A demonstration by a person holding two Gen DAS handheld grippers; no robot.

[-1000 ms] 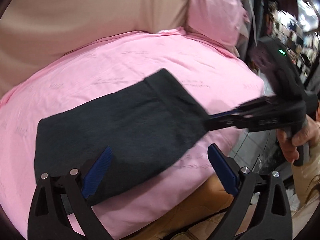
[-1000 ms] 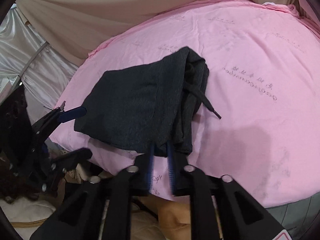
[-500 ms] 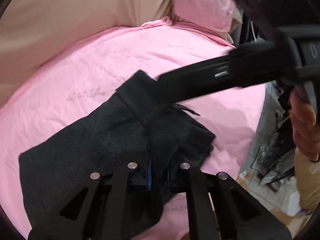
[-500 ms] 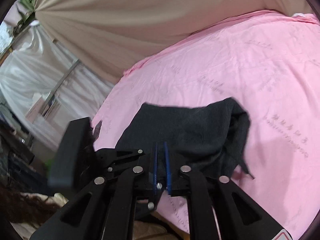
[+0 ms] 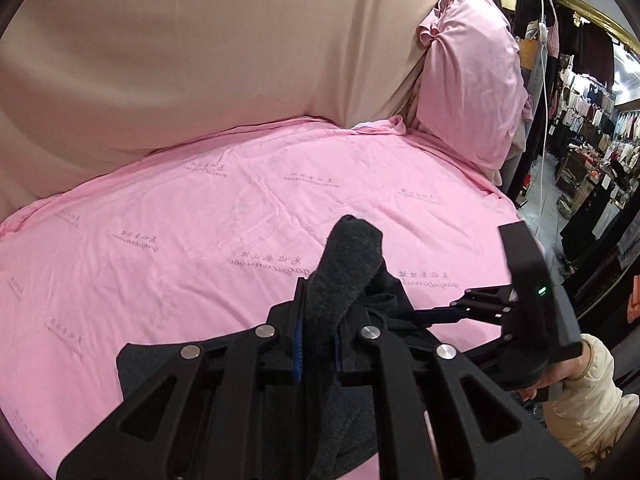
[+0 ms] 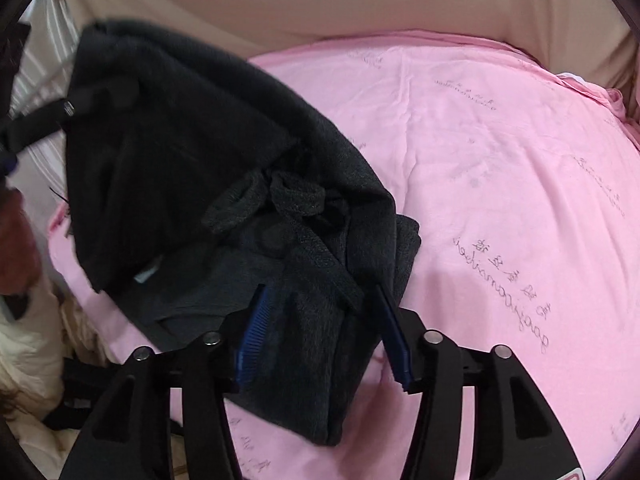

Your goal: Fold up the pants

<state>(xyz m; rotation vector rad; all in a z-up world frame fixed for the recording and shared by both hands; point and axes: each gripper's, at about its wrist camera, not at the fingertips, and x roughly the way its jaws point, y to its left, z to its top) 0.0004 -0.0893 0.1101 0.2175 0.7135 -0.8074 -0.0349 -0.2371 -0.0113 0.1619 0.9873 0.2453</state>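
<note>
A bed with a pink sheet (image 5: 248, 216) fills most of both views, and grey script is printed on the sheet in many places. A beige cloth (image 5: 208, 52) hangs along the far edge of the bed. A pink pillow (image 5: 472, 80) stands at the far right corner. Beyond the right edge, racks of clothes (image 5: 592, 120) are visible.

The pants (image 6: 224, 184) lay on the bed (image 5: 200, 220) near its front edge, one end lifted off the sheet by the left gripper (image 5: 318, 344). A pillow (image 5: 472, 80) stood at the bed's far right corner, against the curtain (image 5: 200, 40) behind.
</note>
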